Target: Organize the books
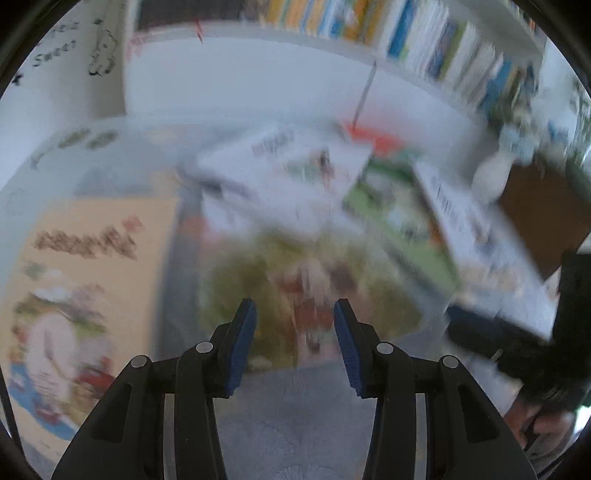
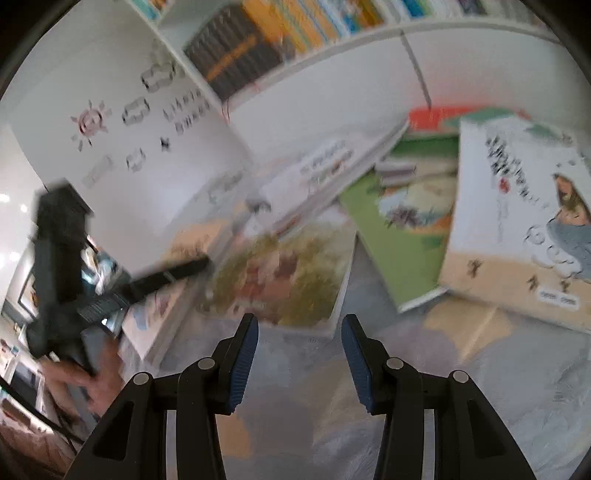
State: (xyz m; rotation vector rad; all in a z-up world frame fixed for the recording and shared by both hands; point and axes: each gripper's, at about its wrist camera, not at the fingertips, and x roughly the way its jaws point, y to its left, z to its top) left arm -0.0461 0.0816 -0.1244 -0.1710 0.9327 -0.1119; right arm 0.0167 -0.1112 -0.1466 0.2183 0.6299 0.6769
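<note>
Both grippers point(image 1: 294, 325) point(image 2: 299, 339) spread, empty; bare grey carpet point(image 2: 295, 369) below, olive book point(image 2: 280, 280) edge ahead.

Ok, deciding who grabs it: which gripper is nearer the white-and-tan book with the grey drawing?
Right. The right gripper sits just left of the white-and-tan book. The left gripper is farther left, across the olive book.

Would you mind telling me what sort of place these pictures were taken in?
Probably a children's reading corner or playroom at home. A long white shelf packed with colourful book spines runs above, large picture books lie scattered across a grey carpet, and childlike doodles of a sun and clouds cover the white wall.
</note>
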